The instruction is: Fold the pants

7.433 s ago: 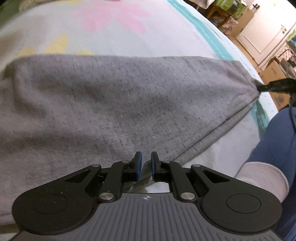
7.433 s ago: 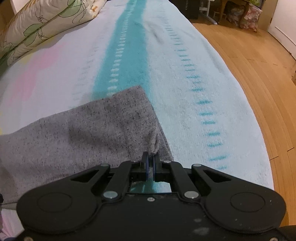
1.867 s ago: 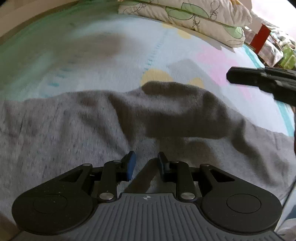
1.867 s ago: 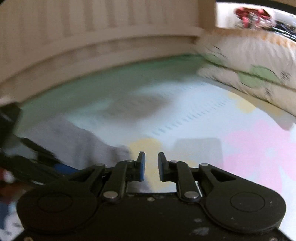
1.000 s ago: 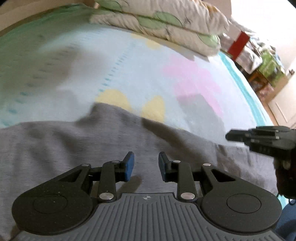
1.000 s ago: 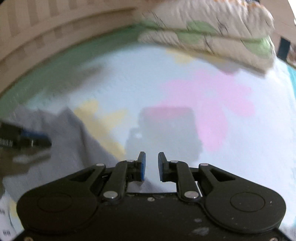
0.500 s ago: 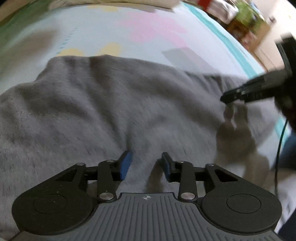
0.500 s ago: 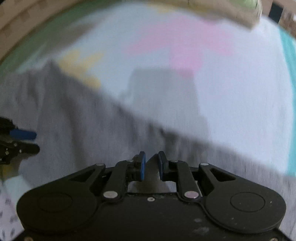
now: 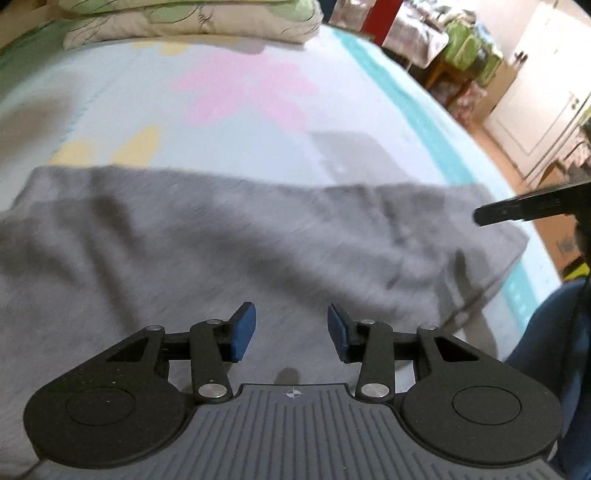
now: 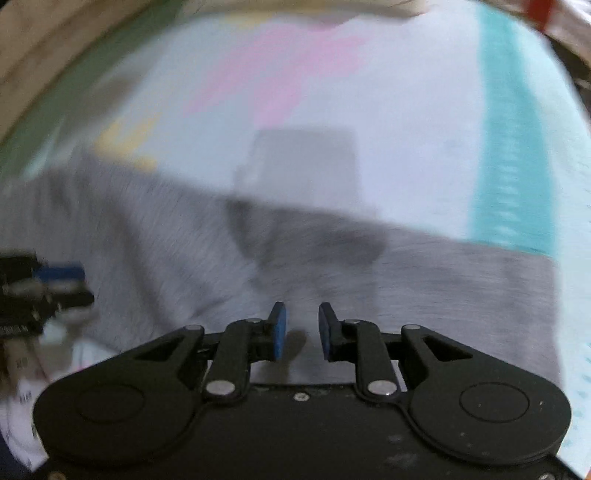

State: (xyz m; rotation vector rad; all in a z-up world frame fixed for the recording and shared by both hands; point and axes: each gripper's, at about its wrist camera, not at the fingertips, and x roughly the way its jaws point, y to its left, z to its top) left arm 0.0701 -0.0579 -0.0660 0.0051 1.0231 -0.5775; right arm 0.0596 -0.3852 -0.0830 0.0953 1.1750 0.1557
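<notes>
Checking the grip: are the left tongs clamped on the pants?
No, the left tongs are opening above the pants, pads clear of cloth.

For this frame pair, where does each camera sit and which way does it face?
Left wrist: rides the left gripper, jaws opening and empty, angled down over the grey knit pants on the pastel bedsheet toward floral pillows; a blue-clad leg shows.
Right wrist: rides the right gripper, jaws opening and empty, angled down over the pants; blurred.
Shared: pants, sheet, and each other's gripper.
</notes>
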